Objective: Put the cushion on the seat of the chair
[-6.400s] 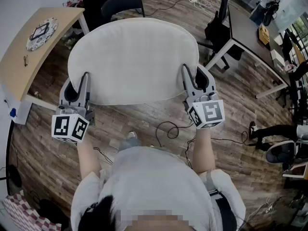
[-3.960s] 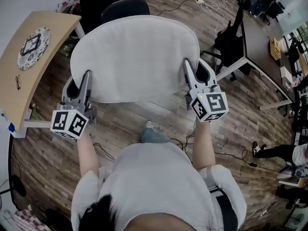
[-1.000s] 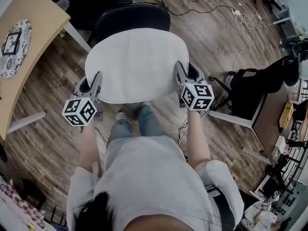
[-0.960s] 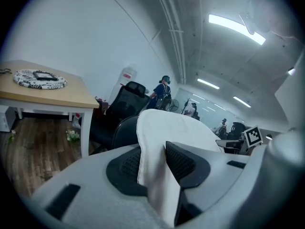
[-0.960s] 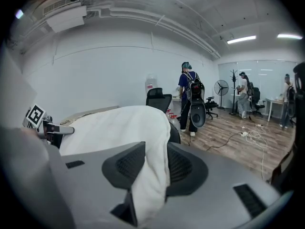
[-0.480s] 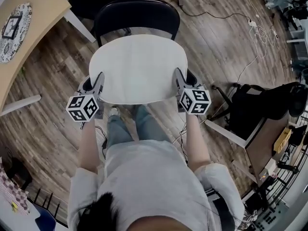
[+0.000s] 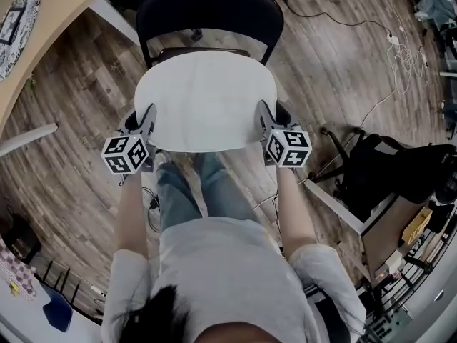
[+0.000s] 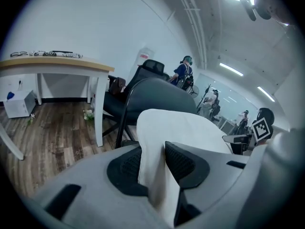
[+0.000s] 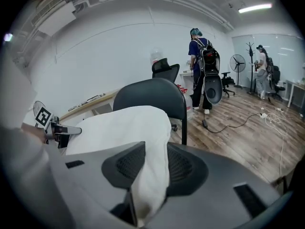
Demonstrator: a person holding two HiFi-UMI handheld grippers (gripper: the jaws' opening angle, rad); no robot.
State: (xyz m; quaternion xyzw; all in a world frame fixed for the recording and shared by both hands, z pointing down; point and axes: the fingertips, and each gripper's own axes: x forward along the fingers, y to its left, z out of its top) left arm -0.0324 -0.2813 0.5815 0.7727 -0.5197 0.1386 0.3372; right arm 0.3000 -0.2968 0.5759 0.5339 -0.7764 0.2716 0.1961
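Your left hand-held gripper (image 7: 147,118), jaws just closing further, and right hand-held gripper (image 7: 265,114) pinched the white rounded cushion (image 7: 206,98). It hung mid-frame above the black chair (image 7: 207,9).

bright even indoor light, glowing ceiling strips (image 9: 256,7), soft shadows, strong fisheye bending, dark vignetted corners

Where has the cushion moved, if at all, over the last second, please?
Yes. The cushion has sunk toward the chair's seat; its backrest, partly covered before, now shows whole.
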